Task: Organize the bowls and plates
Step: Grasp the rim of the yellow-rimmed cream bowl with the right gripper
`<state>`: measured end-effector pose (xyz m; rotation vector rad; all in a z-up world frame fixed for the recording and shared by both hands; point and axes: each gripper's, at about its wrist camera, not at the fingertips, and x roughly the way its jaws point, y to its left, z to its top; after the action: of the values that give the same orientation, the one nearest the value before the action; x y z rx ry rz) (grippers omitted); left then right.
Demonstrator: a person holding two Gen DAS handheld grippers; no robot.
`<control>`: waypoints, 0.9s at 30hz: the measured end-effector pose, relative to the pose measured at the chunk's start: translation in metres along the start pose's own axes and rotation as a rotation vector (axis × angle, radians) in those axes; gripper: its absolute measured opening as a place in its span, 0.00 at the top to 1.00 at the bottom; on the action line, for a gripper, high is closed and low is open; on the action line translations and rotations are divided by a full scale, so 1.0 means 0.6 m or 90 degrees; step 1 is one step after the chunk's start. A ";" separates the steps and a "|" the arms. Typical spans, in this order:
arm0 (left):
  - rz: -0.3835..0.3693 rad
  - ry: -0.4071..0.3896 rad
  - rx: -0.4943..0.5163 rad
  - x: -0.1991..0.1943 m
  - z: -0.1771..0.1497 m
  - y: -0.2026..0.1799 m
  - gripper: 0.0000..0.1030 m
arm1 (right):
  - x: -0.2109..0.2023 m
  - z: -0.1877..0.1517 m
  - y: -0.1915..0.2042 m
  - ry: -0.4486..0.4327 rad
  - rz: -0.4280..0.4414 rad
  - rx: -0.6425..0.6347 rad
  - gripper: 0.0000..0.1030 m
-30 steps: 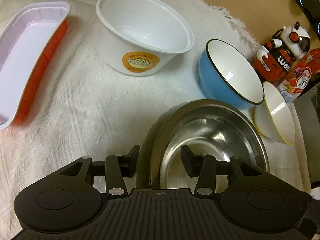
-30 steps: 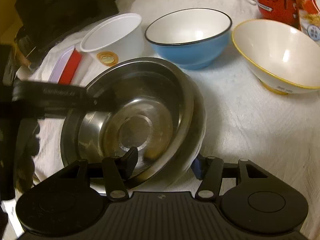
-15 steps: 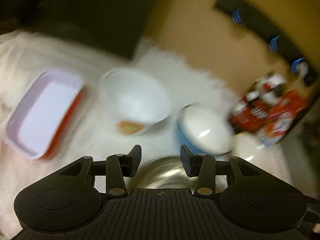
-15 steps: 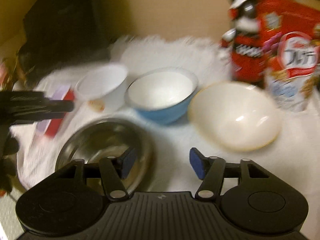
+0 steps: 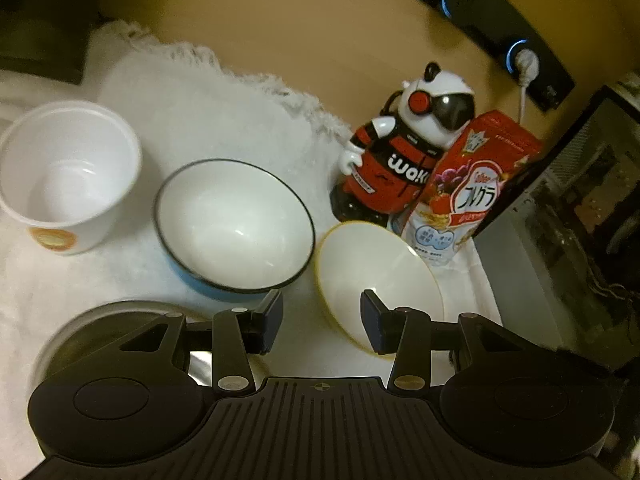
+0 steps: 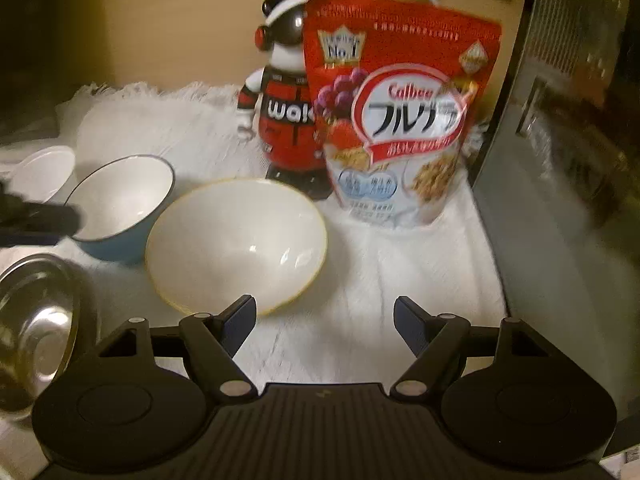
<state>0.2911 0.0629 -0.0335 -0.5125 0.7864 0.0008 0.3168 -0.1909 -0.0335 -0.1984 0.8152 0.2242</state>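
Note:
A yellow-rimmed white bowl point(image 5: 372, 276) point(image 6: 236, 246) sits on the white cloth, just ahead of both grippers. A blue bowl with a black rim point(image 5: 234, 226) point(image 6: 120, 208) stands to its left. A white plastic tub point(image 5: 66, 176) point(image 6: 42, 172) is further left. The steel bowls point(image 5: 120, 312) point(image 6: 36, 320) lie at the near left. My left gripper point(image 5: 321, 322) is open and empty, above the gap between the blue and yellow-rimmed bowls. My right gripper point(image 6: 325, 324) is open and empty, just right of the yellow-rimmed bowl's near rim.
A red and white robot figurine point(image 5: 400, 156) point(image 6: 284, 120) and a red cereal bag point(image 5: 472, 188) point(image 6: 400, 112) stand behind the bowls. A dark appliance point(image 6: 568, 160) walls the right side. The white cloth point(image 6: 400, 280) covers the table.
Both grippers have let go of the steel bowls, lifted and swung right toward the yellow-rimmed bowl. The steel bowls now lie at the left edge of both views.

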 end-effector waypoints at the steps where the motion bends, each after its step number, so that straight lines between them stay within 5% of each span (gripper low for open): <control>1: 0.003 0.006 -0.007 0.010 0.000 -0.001 0.55 | 0.004 -0.003 -0.010 0.005 0.012 0.019 0.26; 5: 0.015 0.035 -0.034 0.047 0.003 -0.007 0.55 | 0.014 -0.018 -0.035 0.008 0.055 0.085 0.28; 14: 0.067 0.084 0.012 0.129 0.011 -0.036 0.61 | 0.072 0.004 -0.068 -0.004 0.142 0.210 0.41; 22: 0.059 0.133 0.044 0.178 0.019 -0.048 0.64 | 0.155 0.047 -0.056 0.019 0.120 0.180 0.58; 27: 0.077 0.150 0.081 0.183 0.020 -0.056 0.70 | 0.188 0.044 -0.040 0.069 0.155 0.189 0.71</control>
<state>0.3841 0.0181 -0.0857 -0.3477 1.0395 0.0024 0.4163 -0.1932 -0.0968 0.1703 0.9703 0.3192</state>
